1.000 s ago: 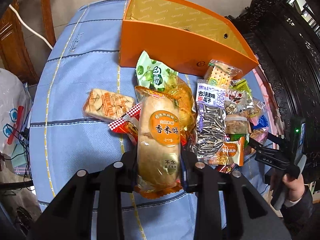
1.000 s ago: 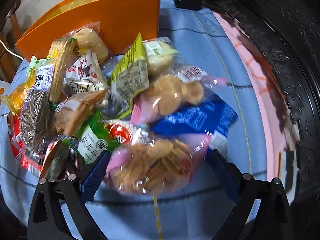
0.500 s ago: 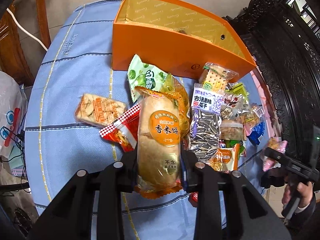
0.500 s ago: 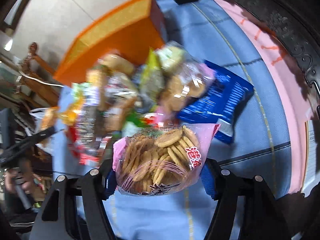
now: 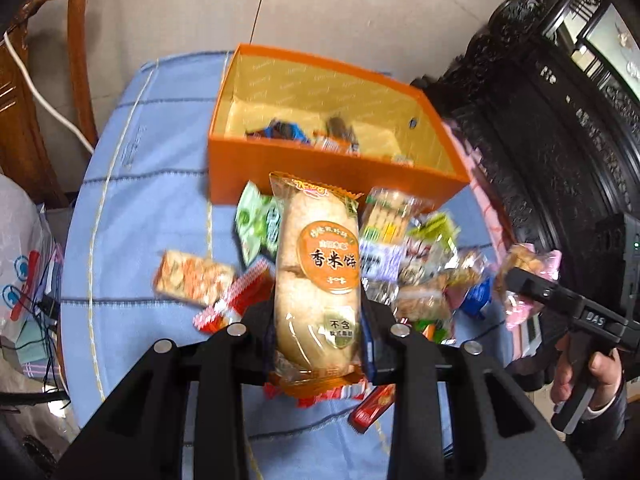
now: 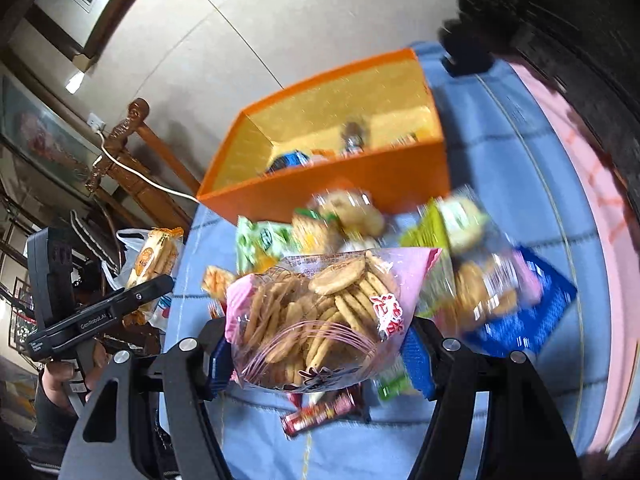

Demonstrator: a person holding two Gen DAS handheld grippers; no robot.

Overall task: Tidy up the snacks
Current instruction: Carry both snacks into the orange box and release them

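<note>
Rice cracker pack (image 5: 316,276), clear wrap with orange round label, stands upright, pinched at its lower half by the left gripper (image 5: 318,344); jaws narrow, pads pressed on both long sides. It is held above the table, at 6 o'clock from the orange box (image 5: 332,168).

Pink-edged bag of small round biscuits (image 6: 320,316) sits between the fingers of the right gripper (image 6: 318,356), blue pads against its two sides, jaws about mid-width and gripping it. The bag is off the cloth, at 6 o'clock from the box in the right wrist view.

Orange box is open-topped with a yellow lining; a few wrapped pieces lie on its floor, one blue, too blurred to name.

Snack pile (image 5: 416,264) lies on the blue striped tablecloth (image 5: 132,208), just at 6 o'clock of the box's near wall. It includes a green pack, a cracker sleeve and a blue packet. A peanut-brittle bar (image 5: 192,280) lies apart at 9 o'clock of the pile, with a red-and-white checked packet (image 5: 236,296) beside it.

Dark carved furniture (image 5: 560,152) runs along 3 o'clock. A wooden chair (image 5: 48,92) with a white cable stands at 10 o'clock.
</note>
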